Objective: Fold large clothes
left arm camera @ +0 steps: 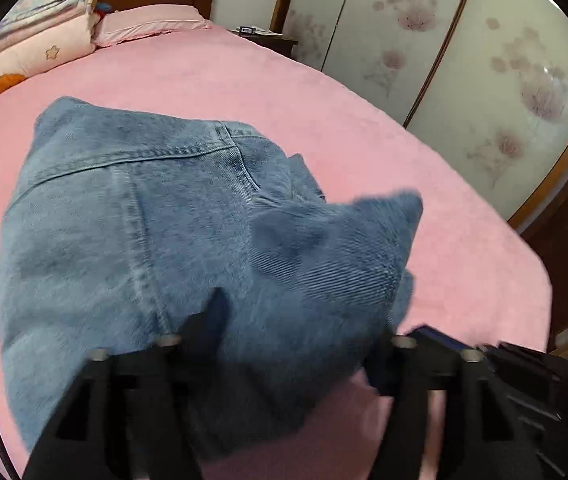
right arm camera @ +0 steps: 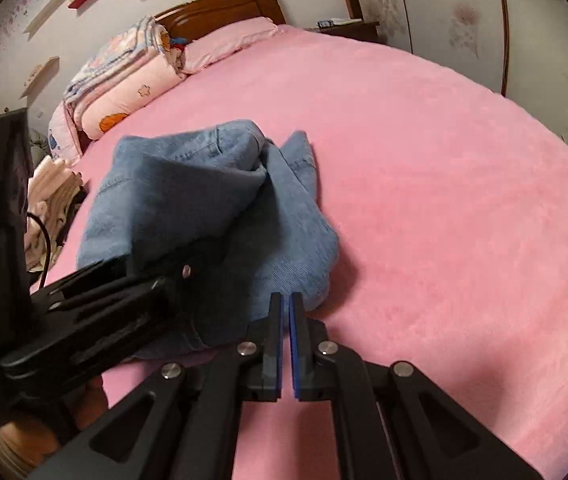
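Observation:
A blue denim jacket (left arm camera: 156, 216) lies bunched on the pink bed (left arm camera: 323, 112); it also shows in the right wrist view (right arm camera: 188, 200). My left gripper (left arm camera: 295, 332) is wide open, its left finger (left arm camera: 208, 320) over the denim and its right finger (left arm camera: 423, 340) past the cloth's edge. In the right wrist view the left gripper (right arm camera: 132, 280) reaches in from the left onto the jacket's near part. My right gripper (right arm camera: 285, 308) has its jaws nearly together with nothing between them, just in front of the jacket's near edge.
Folded quilts (right arm camera: 124, 80) and a pink pillow (right arm camera: 228, 44) lie at the wooden headboard (right arm camera: 220, 8). A nightstand (left arm camera: 272, 38) and floral wardrobe doors (left arm camera: 463, 60) stand to the right. More cloth (right arm camera: 52, 188) is piled off the bed's left side.

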Available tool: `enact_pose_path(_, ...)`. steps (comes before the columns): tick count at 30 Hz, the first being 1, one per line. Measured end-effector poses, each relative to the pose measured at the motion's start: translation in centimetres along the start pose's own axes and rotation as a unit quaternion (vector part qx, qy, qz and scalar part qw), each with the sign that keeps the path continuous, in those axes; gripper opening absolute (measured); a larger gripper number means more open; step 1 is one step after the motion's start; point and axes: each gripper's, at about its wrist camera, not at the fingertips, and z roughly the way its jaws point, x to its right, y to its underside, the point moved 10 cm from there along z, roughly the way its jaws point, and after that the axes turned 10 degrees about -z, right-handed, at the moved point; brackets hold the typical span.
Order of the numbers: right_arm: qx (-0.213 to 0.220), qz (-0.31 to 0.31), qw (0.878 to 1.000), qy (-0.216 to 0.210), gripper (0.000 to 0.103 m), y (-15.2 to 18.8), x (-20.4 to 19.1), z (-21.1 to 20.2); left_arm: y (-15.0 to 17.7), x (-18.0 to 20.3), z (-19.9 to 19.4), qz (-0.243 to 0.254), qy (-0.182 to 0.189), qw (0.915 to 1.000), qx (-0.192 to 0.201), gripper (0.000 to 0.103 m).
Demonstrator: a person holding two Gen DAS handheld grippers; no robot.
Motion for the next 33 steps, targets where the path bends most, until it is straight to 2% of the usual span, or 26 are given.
enact_pose_path(3,0.010,0.004,1.000,-0.022,0.003,-1.0,-0.7,-0.9,-0.4,0.1,-3.4,-0.012,0.031,0.9994,0.001,0.076)
enact_pose_path(5,0.015,0.016,0.999,-0.049,0.007,-1.7,-1.0,-1.4,-0.8,0.1,-5.6,-0.019,0.044,0.9988,0.007,0.076)
enact_pose_path(6,0.019,0.029,0.997,-0.070,0.014,-2.0,-1.2,-1.8,-1.2,-0.2,-6.9,-0.023,0.047,0.9985,0.016,0.079)
enact_pose_path(7,0.024,0.038,0.995,-0.086,0.027,-2.2,-1.3,-2.2,-1.8,-0.7,-8.3,-0.029,0.049,0.9980,0.030,0.082)
enact_pose_path(9,0.034,0.051,0.992,-0.113,0.042,-2.7,-1.5,-2.7,-3.1,-3.0,-11.0,-0.045,0.030,0.9959,0.073,0.093)
enact_pose_path(10,0.035,0.053,0.991,-0.116,0.048,-2.9,-1.5,-2.8,-3.4,-4.2,-11.9,-0.051,0.017,0.9948,0.086,0.095)
enact_pose_path(12,0.025,0.053,0.992,-0.111,0.050,-3.3,-1.9,-2.2,-3.6,-6.8,-12.9,-0.068,-0.016,0.9918,0.107,0.097)
enact_pose_path(16,-0.016,0.042,0.993,-0.109,0.050,-3.6,-2.4,0.5,-2.5,-12.4,-11.5,-0.119,-0.074,0.9863,0.087,0.097)
enact_pose_path(19,-0.038,0.037,0.994,-0.100,0.050,-3.7,-2.6,2.5,-1.4,-15.3,-10.1,-0.155,-0.087,0.9814,0.072,0.097)
enact_pose_path(23,-0.053,0.037,0.993,-0.100,0.050,-4.3,-2.7,4.8,0.0,-16.8,-7.5,-0.169,-0.107,0.9776,0.065,0.097)
enact_pose_path(24,-0.051,0.030,0.993,-0.101,0.045,-4.7,-3.0,5.2,0.2,-17.5,-6.7,-0.169,-0.114,0.9772,0.060,0.096)
enact_pose_path(25,-0.051,0.020,0.993,-0.104,0.027,-4.8,-3.2,5.3,0.4,-17.8,-5.9,-0.166,-0.117,0.9778,0.052,0.092)
enact_pose_path(26,-0.054,0.005,0.993,-0.100,0.024,-5.1,-3.6,5.4,0.6,-17.7,-5.3,-0.161,-0.115,0.9791,0.045,0.085)
enact_pose_path(30,0.003,-0.058,0.996,-0.067,0.019,-7.3,-4.6,2.1,-0.1,-16.5,-4.9,-0.143,-0.108,0.9821,0.059,0.079)
enact_pose_path(33,0.035,-0.052,0.996,-0.056,0.018,-7.8,-3.4,0.1,-0.8,-14.5,-5.1,-0.125,-0.093,0.9856,0.065,0.077)
